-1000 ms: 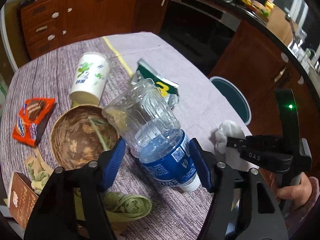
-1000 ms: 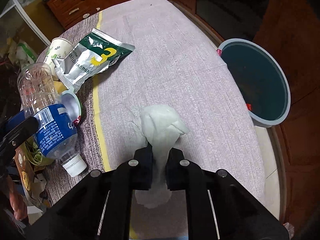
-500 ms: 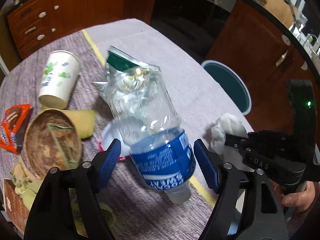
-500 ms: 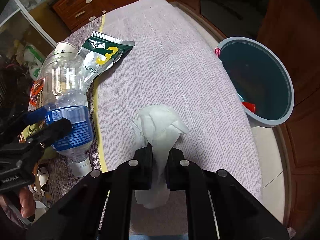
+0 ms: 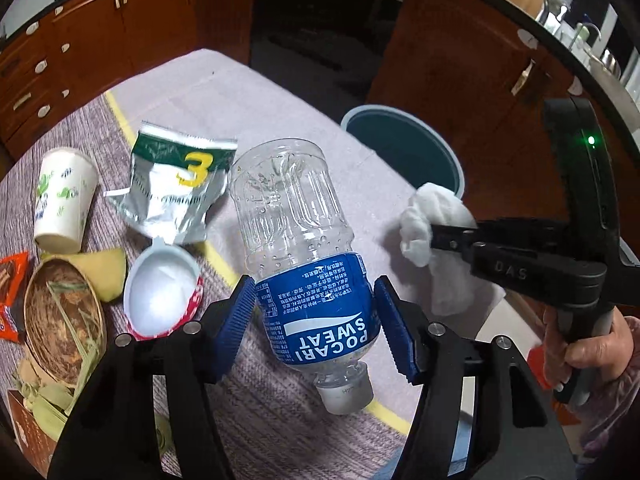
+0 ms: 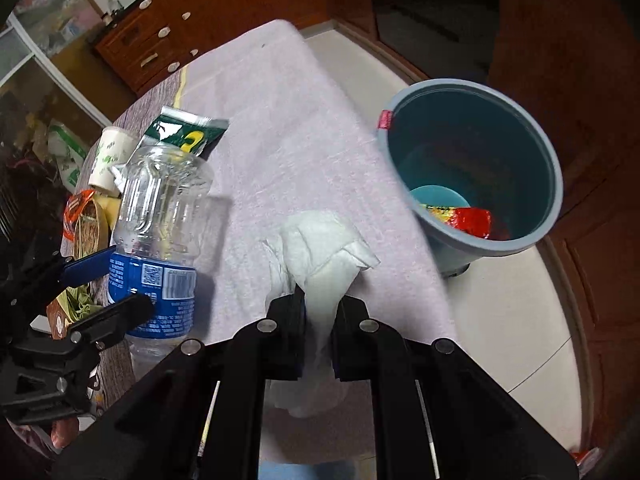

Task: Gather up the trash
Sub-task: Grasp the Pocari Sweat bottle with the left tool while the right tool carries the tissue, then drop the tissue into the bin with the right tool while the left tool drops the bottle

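Covering the table (image 5: 280, 420), a grey cloth carries the litter; a blue-grey bin (image 6: 548, 200) stands on the floor beside it. Left gripper (image 5: 316, 320): blue pads bracket the label of an empty clear bottle (image 5: 296, 216) printed "POCARI SWEAT", cap nearest the camera, jaws closing against it. A silver-green pouch (image 5: 172, 196) shows a yellow "3". Right gripper (image 6: 320, 316), body marked "DAS": jaws narrow, pinching a crumpled white tissue (image 6: 320, 244).

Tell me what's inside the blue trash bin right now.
The bin holds a red and yellow wrapper and a light blue round object. Its near wall hides the rest of the bottom.
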A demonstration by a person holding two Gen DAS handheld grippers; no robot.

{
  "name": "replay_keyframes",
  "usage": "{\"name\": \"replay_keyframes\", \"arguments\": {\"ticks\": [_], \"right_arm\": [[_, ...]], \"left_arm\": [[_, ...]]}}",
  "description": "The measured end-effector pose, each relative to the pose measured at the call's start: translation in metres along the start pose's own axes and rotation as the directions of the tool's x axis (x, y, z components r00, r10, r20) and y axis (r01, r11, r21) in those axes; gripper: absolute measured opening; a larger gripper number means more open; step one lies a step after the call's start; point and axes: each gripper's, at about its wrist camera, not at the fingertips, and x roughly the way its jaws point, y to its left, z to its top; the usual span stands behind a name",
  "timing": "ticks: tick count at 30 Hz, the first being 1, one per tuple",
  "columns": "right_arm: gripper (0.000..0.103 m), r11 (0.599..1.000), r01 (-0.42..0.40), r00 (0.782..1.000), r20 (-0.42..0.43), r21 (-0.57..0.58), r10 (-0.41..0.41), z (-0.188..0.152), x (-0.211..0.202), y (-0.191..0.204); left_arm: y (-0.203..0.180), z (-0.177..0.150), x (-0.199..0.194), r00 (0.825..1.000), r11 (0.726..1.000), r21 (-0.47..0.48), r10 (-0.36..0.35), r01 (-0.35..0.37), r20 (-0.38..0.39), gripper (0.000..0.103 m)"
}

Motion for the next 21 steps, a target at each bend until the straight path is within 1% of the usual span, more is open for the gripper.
{"name": "replay_keyframes", "arguments": {"ticks": [3,6,9,12,17,19,21], "right_arm": [[0.009,1.0,0.008,0.999,0.035,0.028,-0.009,0.008,-0.013,-0.021],[0.009,0.998,0.027,0.996,0.086,0.06,-0.032,0.022,-0.032,-0.047],[0.009,0.994,0.045,0.99,0.132,0.095,-0.057,0.038,-0.049,-0.074],[0.009,0.991,0.061,0.985,0.155,0.121,-0.08,0.054,-0.058,-0.095],[0.01,0.989,0.081,0.983,0.155,0.125,-0.1,0.079,-0.056,-0.111],[0.012,0.989,0.083,0.985,0.138,0.126,-0.1,0.088,-0.048,-0.117],[0.014,0.988,0.073,0.991,0.105,0.138,-0.088,0.097,-0.034,-0.127]], "left_arm": [[-0.008,0.014,-0.006,1.0,1.0,0.025,0.005,-0.006,0.025,0.063],[-0.021,0.029,-0.009,0.999,0.998,0.055,0.001,-0.004,0.046,0.063],[-0.039,0.048,-0.01,0.998,0.996,0.087,-0.012,0.006,0.06,0.063],[-0.056,0.07,-0.002,0.997,0.992,0.125,-0.033,0.024,0.071,0.063],[-0.078,0.101,0.018,0.994,0.986,0.151,-0.084,0.073,0.063,0.063],[-0.084,0.111,0.029,0.994,0.984,0.155,-0.097,0.087,0.056,0.063],[-0.089,0.119,0.04,0.994,0.983,0.16,-0.104,0.095,0.046,0.063]]}}
